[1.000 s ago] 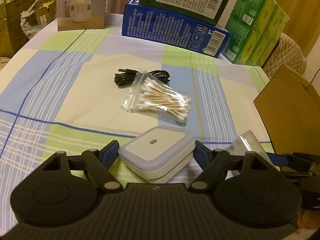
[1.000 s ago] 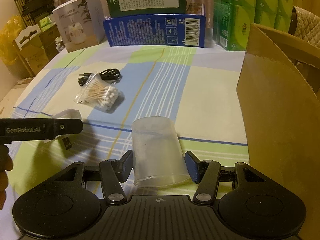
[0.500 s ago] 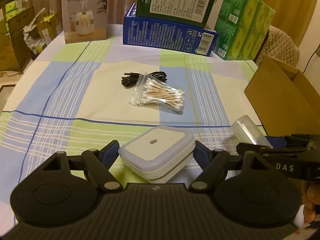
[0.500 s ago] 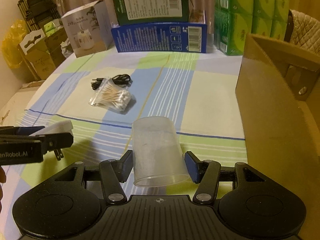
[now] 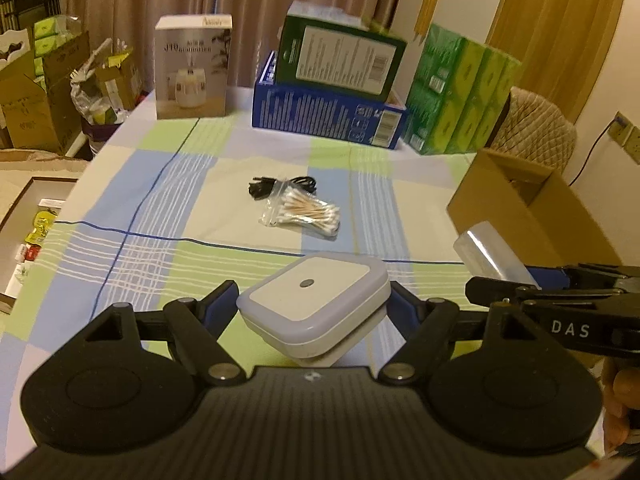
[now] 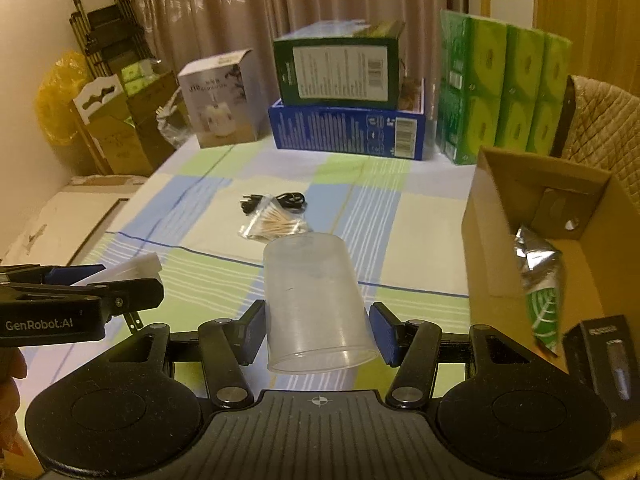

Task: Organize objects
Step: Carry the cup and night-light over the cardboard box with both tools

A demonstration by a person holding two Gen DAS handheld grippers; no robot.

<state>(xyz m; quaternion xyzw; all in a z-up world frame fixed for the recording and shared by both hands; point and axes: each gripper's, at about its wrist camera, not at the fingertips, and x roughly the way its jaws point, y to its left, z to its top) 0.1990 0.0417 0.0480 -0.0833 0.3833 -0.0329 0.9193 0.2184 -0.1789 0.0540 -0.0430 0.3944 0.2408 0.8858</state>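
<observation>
While the left gripper jaws grip the white night light and the right gripper jaws the clear cup above the bench, carrying is in hand, and next both should be lowered into the cardboard box.

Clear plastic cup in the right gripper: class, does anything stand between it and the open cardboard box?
Nothing visible does. The clear plastic cup is held beside the cardboard box, with only bare tablecloth between them.
</observation>
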